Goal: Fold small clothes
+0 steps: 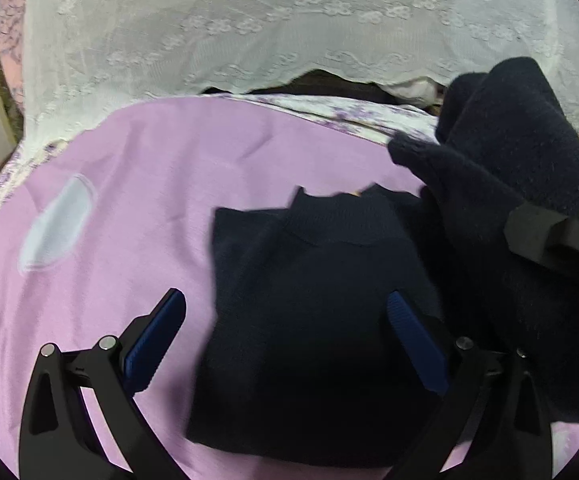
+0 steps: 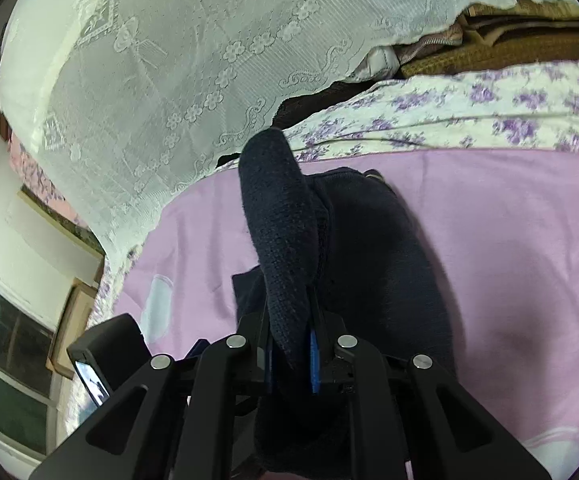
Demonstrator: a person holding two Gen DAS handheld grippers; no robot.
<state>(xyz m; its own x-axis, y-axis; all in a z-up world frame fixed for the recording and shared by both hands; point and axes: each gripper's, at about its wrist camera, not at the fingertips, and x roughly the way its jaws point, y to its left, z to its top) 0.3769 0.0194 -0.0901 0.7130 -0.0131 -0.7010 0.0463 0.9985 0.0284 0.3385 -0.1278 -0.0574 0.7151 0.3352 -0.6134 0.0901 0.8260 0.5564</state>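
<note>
A small dark navy knit sweater (image 1: 313,320) lies on a lilac sheet (image 1: 129,184), neck toward the far side. My left gripper (image 1: 285,320) is open above its lower body, blue pads wide apart, empty. My right gripper (image 2: 291,344) is shut on a navy sleeve (image 2: 281,232) of the sweater, which sticks up past the fingers. In the left wrist view the lifted sleeve (image 1: 509,184) hangs at the right with the right gripper's black finger (image 1: 549,236) against it.
A white lace cloth (image 1: 249,32) drapes behind the sheet. A floral purple-and-white bedcover (image 2: 489,112) borders the sheet. A pale patch (image 1: 55,228) sits on the sheet at the left. Folded brown blankets (image 2: 509,40) lie at the far right.
</note>
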